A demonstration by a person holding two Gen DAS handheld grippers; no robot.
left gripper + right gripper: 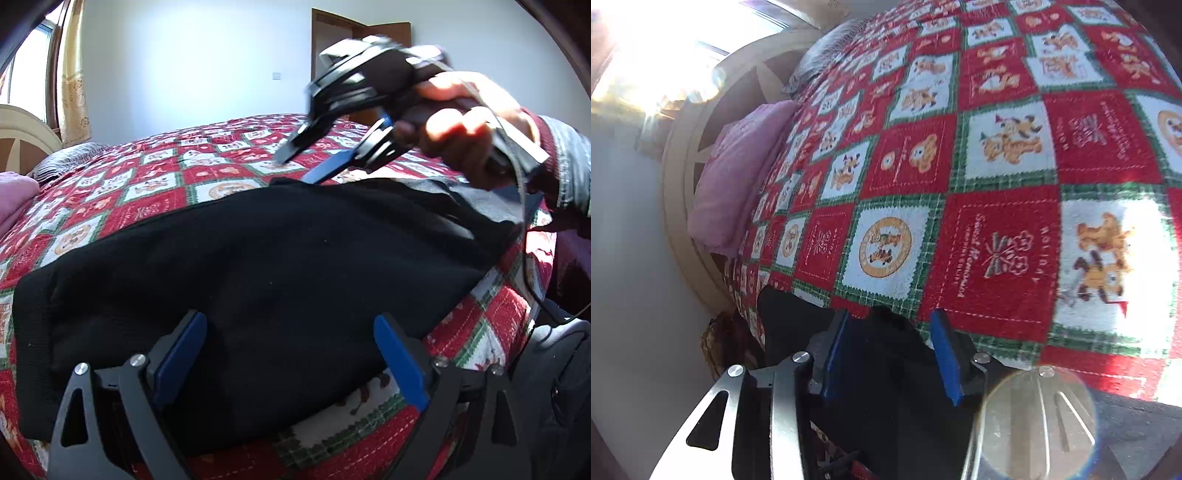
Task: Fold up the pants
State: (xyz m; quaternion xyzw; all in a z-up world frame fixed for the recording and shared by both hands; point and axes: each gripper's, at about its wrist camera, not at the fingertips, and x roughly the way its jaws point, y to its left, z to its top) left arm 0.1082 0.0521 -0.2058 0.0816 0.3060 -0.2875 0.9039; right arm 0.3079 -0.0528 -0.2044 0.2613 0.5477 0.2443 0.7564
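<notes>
Black pants (258, 258) lie folded across the red, white and green patchwork quilt (147, 192) on the bed. My left gripper (291, 332) hovers over their near edge, jaws spread wide and gripping nothing. My right gripper (888, 332), held in my hand (465, 122), is partly open at the far edge, black cloth between its pads, not pinched.

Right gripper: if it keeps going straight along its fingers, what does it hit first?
Probably the black pants: a fold of them already lies between the right gripper's open pads. Just past that edge lies the red patchwork bedspread. Depth is hard to judge through the fisheye.
</notes>
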